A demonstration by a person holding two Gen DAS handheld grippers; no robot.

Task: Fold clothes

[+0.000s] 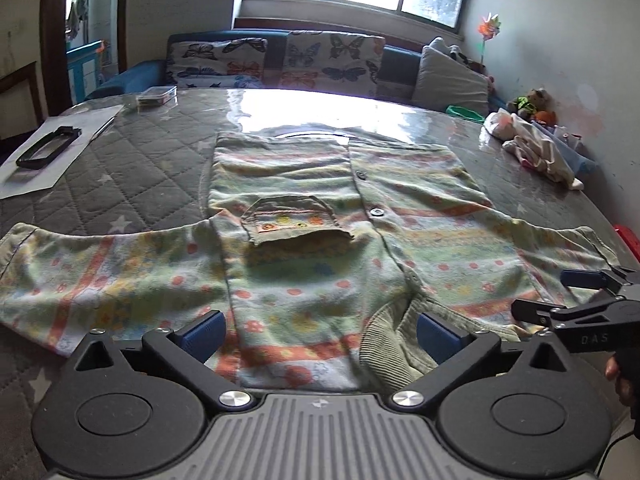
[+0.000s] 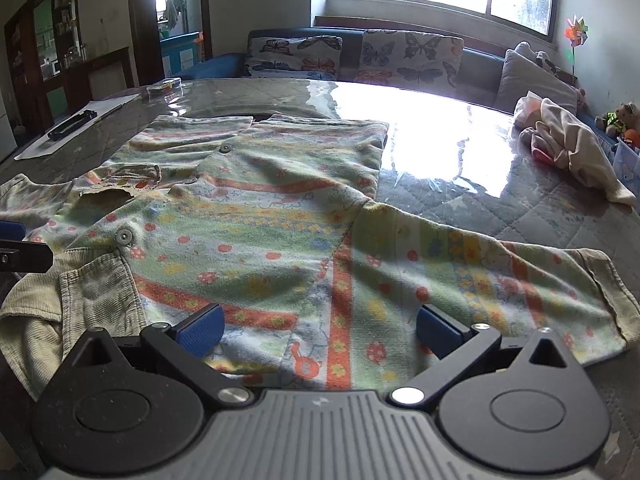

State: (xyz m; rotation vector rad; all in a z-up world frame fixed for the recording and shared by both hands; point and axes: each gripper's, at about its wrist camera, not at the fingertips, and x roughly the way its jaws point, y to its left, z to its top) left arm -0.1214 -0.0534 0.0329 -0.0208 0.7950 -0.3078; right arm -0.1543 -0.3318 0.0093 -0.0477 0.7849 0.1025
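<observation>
A child's flowered, striped shirt [image 1: 304, 248] lies flat and face up on the table, sleeves spread, collar toward me; it also shows in the right wrist view [image 2: 280, 240]. It has a chest pocket [image 1: 298, 226] and buttons down the front. My left gripper [image 1: 320, 332] is open, hovering just above the shoulder area beside the corduroy collar [image 1: 390, 344]. My right gripper [image 2: 320, 330] is open above the right shoulder and sleeve [image 2: 500, 280]; it also shows at the right edge of the left wrist view [image 1: 576, 292]. Neither holds cloth.
The table [image 1: 152, 176] has a quilted grey cover under glossy plastic. A black frame [image 1: 48, 148] on white paper lies far left, a clear box [image 1: 156, 96] at the back, a heap of pale clothes [image 2: 568, 148] far right. A sofa with butterfly cushions [image 1: 280, 60] stands behind.
</observation>
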